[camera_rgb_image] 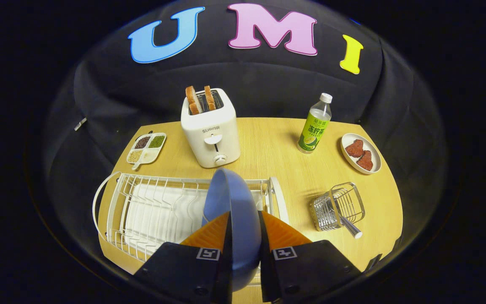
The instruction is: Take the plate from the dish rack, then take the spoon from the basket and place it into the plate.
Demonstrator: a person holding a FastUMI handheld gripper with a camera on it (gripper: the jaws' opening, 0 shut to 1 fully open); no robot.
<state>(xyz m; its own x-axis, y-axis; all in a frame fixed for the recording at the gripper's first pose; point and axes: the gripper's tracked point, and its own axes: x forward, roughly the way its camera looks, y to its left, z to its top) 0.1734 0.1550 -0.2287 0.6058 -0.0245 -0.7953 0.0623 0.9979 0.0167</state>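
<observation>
A blue plate (pixel 234 202) stands on edge between my two orange fingers (pixel 209 232), and both press on its rim. My gripper (pixel 245 221) is shut on it, above the right end of the white wire dish rack (pixel 141 211). Whether the plate's lower edge still rests in the rack is hidden by the fingers. To the right of the rack a small wire basket (pixel 339 207) sits on the wooden table (pixel 268 143). A spoon lies in it with its ridged metal handle (pixel 351 228) sticking out toward me.
Beyond the rack stands a white toaster (pixel 211 131) with two bread slices. A divided dish of grains (pixel 146 147) lies at the far left. A green bottle (pixel 314 124) and an oval dish with red pieces (pixel 361 153) are at the far right.
</observation>
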